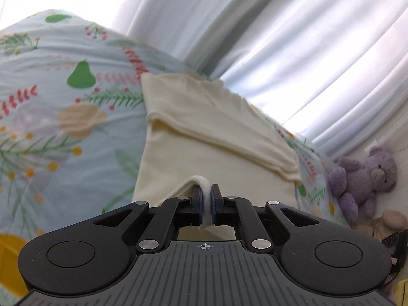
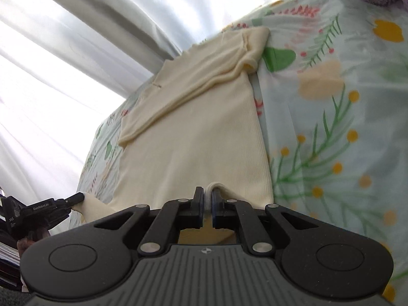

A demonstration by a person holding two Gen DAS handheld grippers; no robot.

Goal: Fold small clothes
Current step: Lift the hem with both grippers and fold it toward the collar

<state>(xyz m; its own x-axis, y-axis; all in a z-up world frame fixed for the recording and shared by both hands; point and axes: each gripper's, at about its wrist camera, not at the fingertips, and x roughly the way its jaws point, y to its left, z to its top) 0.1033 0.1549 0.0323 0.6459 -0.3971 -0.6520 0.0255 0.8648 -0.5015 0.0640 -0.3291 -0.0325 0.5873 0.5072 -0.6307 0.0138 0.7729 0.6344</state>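
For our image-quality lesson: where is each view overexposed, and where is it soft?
Left wrist view: curtain blown out white, bedsheet print soft. Right wrist view: curtain glares at left, sheet print blurs at right; cream top evenly lit.

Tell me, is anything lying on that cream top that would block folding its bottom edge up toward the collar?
Nothing visible does. The cream top lies flat on the floral bedsheet, with only its own folded sleeve across it.

Cloth against matt plastic

I see a cream shirt (image 2: 199, 127) of fine ribbed knit, matt and soft, on a smooth printed cotton bed sheet (image 1: 51, 117); my grippers' fingers (image 1: 197, 199) are matt black plastic with bright metal pins, the teddy bear (image 1: 362, 178) fuzzy plush, the curtain (image 1: 280, 38) sheer cloth.
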